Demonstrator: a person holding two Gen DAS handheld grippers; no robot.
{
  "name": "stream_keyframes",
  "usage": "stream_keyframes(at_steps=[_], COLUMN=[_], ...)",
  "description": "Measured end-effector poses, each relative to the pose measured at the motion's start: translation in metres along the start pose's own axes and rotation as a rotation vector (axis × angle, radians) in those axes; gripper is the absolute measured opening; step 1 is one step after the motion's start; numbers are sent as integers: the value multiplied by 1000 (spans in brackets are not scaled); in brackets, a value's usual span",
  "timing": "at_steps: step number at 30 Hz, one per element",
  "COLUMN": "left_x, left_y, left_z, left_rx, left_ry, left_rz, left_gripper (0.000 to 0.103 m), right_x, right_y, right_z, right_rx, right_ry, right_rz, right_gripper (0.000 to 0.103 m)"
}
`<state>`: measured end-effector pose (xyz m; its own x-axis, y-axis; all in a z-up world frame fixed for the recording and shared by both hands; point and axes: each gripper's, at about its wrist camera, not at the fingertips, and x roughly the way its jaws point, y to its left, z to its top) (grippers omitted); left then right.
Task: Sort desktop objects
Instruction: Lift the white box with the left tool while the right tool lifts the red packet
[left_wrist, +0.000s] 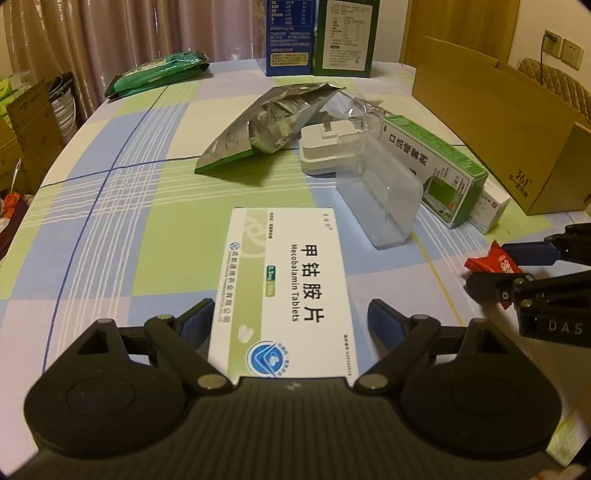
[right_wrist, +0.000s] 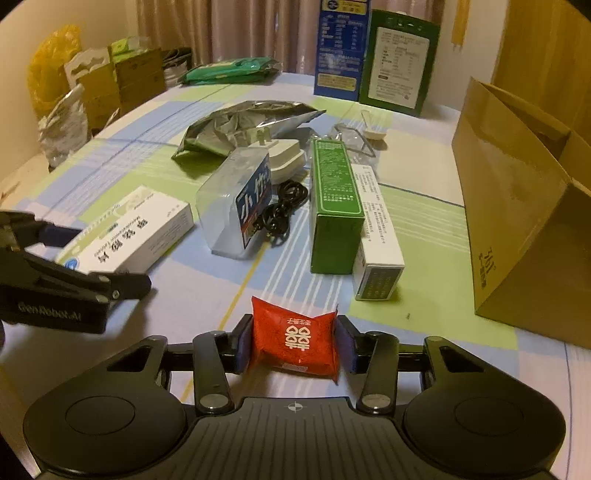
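1. Readable text: white med box says "Mecobalamin Tablets" w/ big black Chinese chars; cardboard box at 2 o'clock is marked "361°"; other gripper's body reads "GenRobot.AI".
2. Red packet: small puffy foil pack, white double-happiness symbol, lying on the checked tablecloth at 6 o'clock in right wrist view.
3. Right gripper angled down, blue pads pressed on both packet sides.
4. Left gripper tilted down, fingers wide apart either side of the med box, not touching it.
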<state>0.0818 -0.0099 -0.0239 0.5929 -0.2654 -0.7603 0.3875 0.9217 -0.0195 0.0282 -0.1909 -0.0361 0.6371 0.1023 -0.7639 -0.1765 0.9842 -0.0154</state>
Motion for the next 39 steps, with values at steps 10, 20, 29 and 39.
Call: stream_keyframes(at_steps=[10, 20, 29, 39], left_x=[2, 1, -7, -26], left_y=[-3, -6, -1, 1], left_z=[4, 3, 3, 0], left_rx=[29, 42, -1, -38], left_ry=[-19, -16, -13, -7], left_rz=[25, 26, 29, 12], left_gripper=[68, 67, 67, 67], right_x=[2, -2, -7, -14], right_y=[-1, -2, -2, -2], right_z=[-1, 0, 3, 5], right_rx=[15, 60, 82, 84], right_ry=[13, 18, -9, -24], right_rz=[-15, -16, 0, -12], right_gripper=[58, 45, 39, 39])
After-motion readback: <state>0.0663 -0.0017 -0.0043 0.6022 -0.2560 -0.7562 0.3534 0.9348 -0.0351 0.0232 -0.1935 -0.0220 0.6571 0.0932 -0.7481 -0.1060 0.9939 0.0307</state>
